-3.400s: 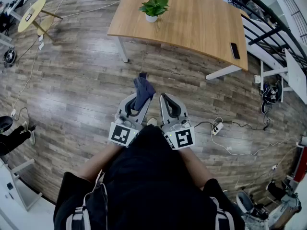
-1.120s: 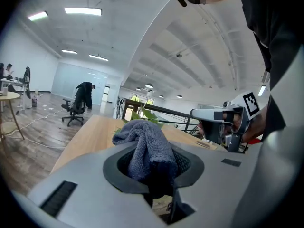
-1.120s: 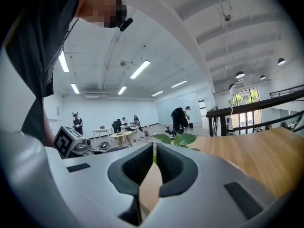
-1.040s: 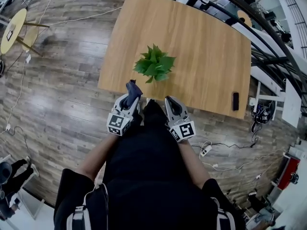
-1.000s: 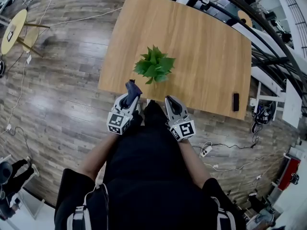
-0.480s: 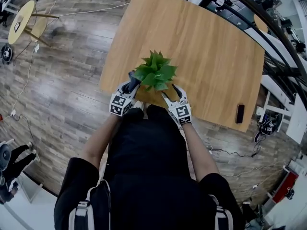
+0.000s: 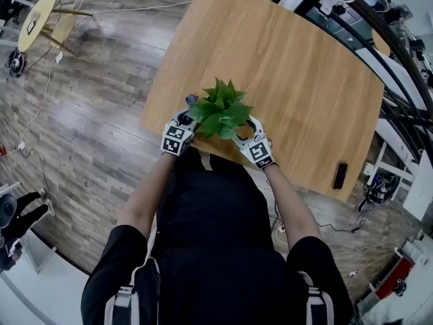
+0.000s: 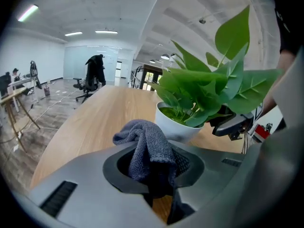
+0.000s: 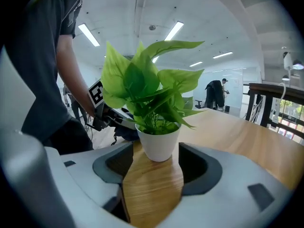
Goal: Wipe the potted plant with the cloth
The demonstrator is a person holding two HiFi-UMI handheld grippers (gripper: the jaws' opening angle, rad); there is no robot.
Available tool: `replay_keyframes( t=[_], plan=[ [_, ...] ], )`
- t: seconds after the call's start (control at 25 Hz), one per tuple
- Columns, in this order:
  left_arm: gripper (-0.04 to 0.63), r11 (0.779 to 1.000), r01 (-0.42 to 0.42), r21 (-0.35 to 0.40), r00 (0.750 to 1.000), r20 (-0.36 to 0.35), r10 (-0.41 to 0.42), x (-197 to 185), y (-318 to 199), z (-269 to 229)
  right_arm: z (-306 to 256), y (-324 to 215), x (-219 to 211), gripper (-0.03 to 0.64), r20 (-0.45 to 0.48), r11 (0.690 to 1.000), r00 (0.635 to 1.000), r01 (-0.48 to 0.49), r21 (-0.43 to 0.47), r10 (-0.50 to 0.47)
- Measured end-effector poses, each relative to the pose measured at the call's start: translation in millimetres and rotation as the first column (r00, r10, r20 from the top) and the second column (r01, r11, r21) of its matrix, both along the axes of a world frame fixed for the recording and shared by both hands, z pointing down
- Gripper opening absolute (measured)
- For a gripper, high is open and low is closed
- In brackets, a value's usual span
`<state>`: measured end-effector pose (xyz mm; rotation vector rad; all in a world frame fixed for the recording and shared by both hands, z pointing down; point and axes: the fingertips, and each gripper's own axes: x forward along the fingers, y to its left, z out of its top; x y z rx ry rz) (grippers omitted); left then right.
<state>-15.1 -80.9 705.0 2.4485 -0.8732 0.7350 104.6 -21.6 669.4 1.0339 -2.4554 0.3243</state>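
Nearest in the head view are the person's dark top and bare forearms, reaching out to two grippers whose cubes carry black-and-white square markers. The left gripper has its jaws pressed together on a dark grey cloth. The left gripper view shows this plainly: the cloth is bunched up out of the closed left gripper and leans toward the plant. The right gripper holds nothing. In its own view the right gripper has its jaws standing wide and opening, with bare wood between them and the white pot at their mouth, clear of both pads. The potted plant stands between the two grippers near the close edge of the wooden surface. From above its leaves cover the pot, which only the gripper views show. The right gripper view also catches the left gripper's marker cube beyond the leaves. Farther right on the surface lies a small dark slab, probably a phone. Beyond lie the plank floor and a round table, and the left gripper view alone shows an office chair in the distance.
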Motion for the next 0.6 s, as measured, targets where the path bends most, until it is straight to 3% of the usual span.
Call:
replay_keyframes(
  t=[0.2,0.36,0.6],
  plan=[
    [0.115,0.999,-0.047,-0.003,0.999,-0.015,0.047,16,-14,-7,-3,-23,-10,0.275,0.047,0.998,0.998,0.048,-0.031,-0.046],
    [0.115,0.997,-0.071,-0.009,0.997,0.01,0.071,19,-17,-1,-4,-30,-15,0.275,0.031,0.997,0.997,0.078,-0.025,-0.077],
    [0.115,0.981,-0.194,0.026,0.98,0.054,0.192,25,1,-1,-3,-33,-18,0.273,0.036,0.995,0.995,0.097,-0.02,-0.096]
  ],
)
